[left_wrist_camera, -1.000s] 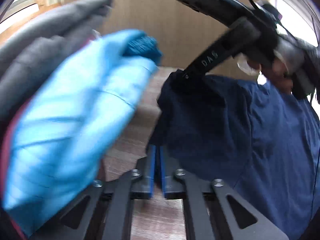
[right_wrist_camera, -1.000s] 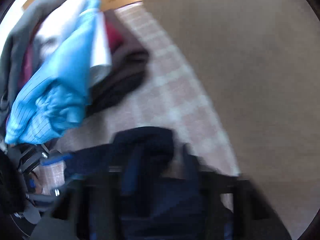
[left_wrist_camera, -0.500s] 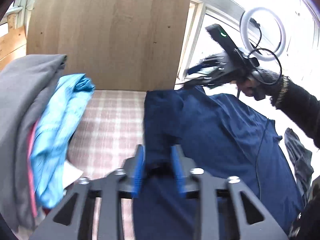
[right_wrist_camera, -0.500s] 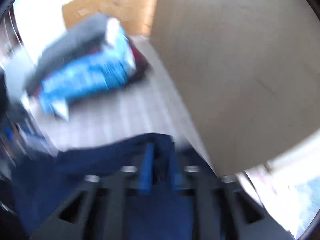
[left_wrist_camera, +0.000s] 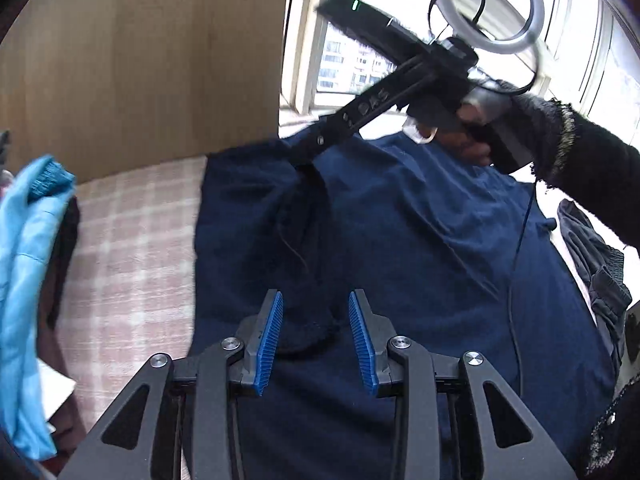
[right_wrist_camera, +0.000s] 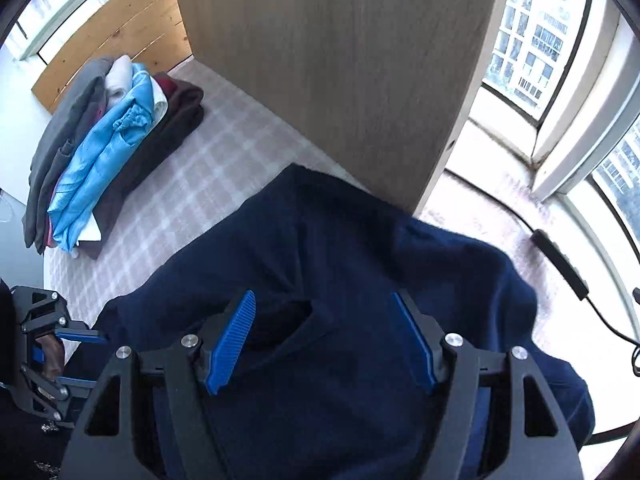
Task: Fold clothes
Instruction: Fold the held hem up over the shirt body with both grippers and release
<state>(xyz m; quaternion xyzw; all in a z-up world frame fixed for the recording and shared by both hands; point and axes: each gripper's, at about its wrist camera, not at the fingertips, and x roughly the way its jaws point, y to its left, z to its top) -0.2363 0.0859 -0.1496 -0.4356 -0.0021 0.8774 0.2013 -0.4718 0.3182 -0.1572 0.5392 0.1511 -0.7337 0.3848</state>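
A navy garment (left_wrist_camera: 420, 240) lies spread on the pink checked bedcover (left_wrist_camera: 132, 240). My left gripper (left_wrist_camera: 316, 320) hovers over its near edge. Its jaws are opening, and a loose fold of navy cloth lies between the blue pads (left_wrist_camera: 272, 336) without being pressed. My right gripper (right_wrist_camera: 324, 320) hangs over the same navy garment (right_wrist_camera: 360, 260) with its jaws opening wide; cloth lies under them and none is pinched. In the left wrist view a gloved hand (left_wrist_camera: 480, 120) holds the right gripper (left_wrist_camera: 312, 148) at the garment's far edge. The left gripper (right_wrist_camera: 80, 336) shows at the right wrist view's left edge.
A pile of folded clothes (right_wrist_camera: 100, 152), with a light blue one (left_wrist_camera: 24, 280) on it, sits at the left of the bed. A wooden panel (right_wrist_camera: 340, 60) stands behind the garment. A dark grey garment (left_wrist_camera: 592, 256) lies at the right. A black cable box (right_wrist_camera: 560, 260) lies on the windowsill.
Both grippers were shut on navy cloth a second ago; both have opened and let it go. The garment now lies flat on the bed, and both hands have swung away from the clothes pile.
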